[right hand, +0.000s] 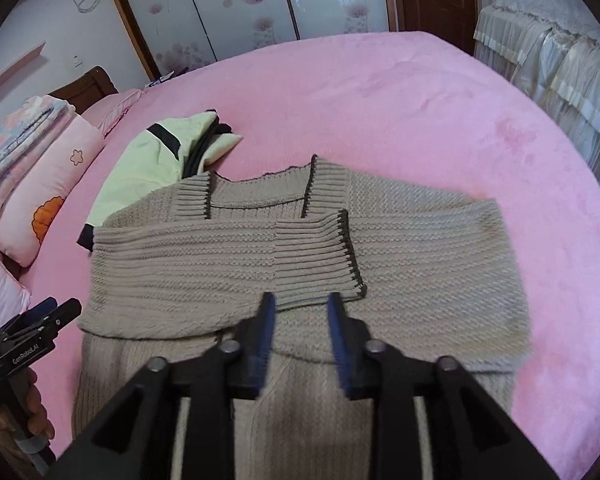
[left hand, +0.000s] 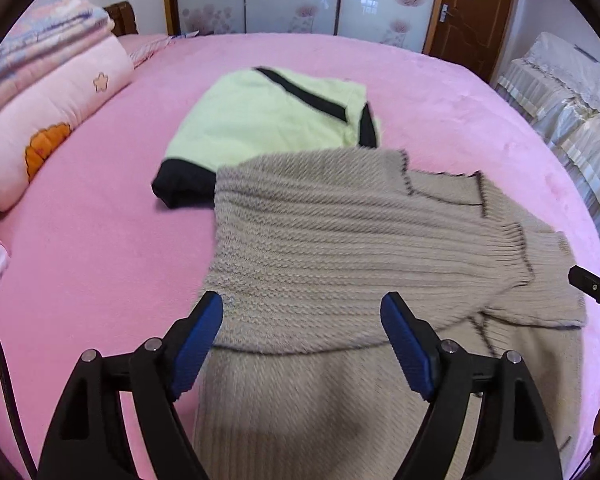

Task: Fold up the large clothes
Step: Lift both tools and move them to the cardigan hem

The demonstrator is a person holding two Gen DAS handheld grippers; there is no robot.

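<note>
**Both grippers empty above a half-folded sweater**

The left gripper has its jaws spread wide, with nothing between the blue pads; it hovers over the near left part of the beige, chunky ribbed-knit sweater with dark trim. The right gripper has its jaws partly apart, also holding nothing, just in front of the dark-edged ribbed cuff of a sleeve.

The sweater lies flat on the pink plush bed, neckline away from the cameras. Both sleeves are folded across the chest, one over the other, and the body runs back under the grippers, not yet folded up.

Judging the risks: the knit is thick and loose, so a shallow pinch would likely catch only the top layer, and lifting it would drag the crossed sleeves out of place. If the two grippers lift unevenly, the fold may come out skewed.

The sweater's far left shoulder touches or overlaps a folded pale green garment with black bands. Pushing the sweater forward could snag or rumple that finished piece. Pink floral bedding sits well apart at the left.
</note>
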